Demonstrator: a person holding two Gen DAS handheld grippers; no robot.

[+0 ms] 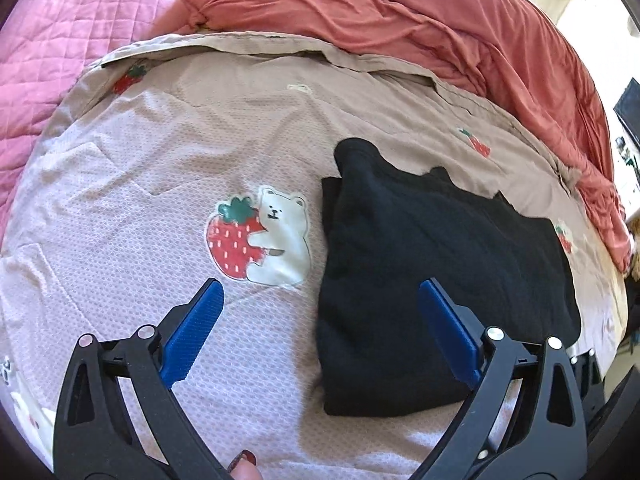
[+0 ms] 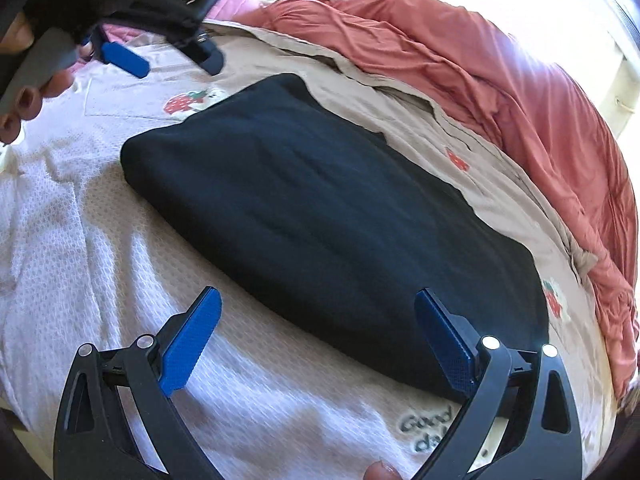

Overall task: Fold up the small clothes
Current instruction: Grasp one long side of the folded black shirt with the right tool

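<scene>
Left gripper point(image 1: 320, 304): jaws apart, empty, above strawberry-bear bedspread point(image 1: 140, 200) | Black garment point(image 2: 320, 208): folded compact rectangle lying flat on bedspread, apparently finished | Right gripper point(image 2: 318, 312): jaws apart, empty, at garment's near edge | Remaining: none visible.

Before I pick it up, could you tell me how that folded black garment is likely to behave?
The black garment looks like soft knit stacked in layers, so it will probably flop and unfold if lifted by one edge. It seems light, so a push may bunch it on the textured bedspread rather than slide it. Both hand-held grippers are open, off it.
</scene>
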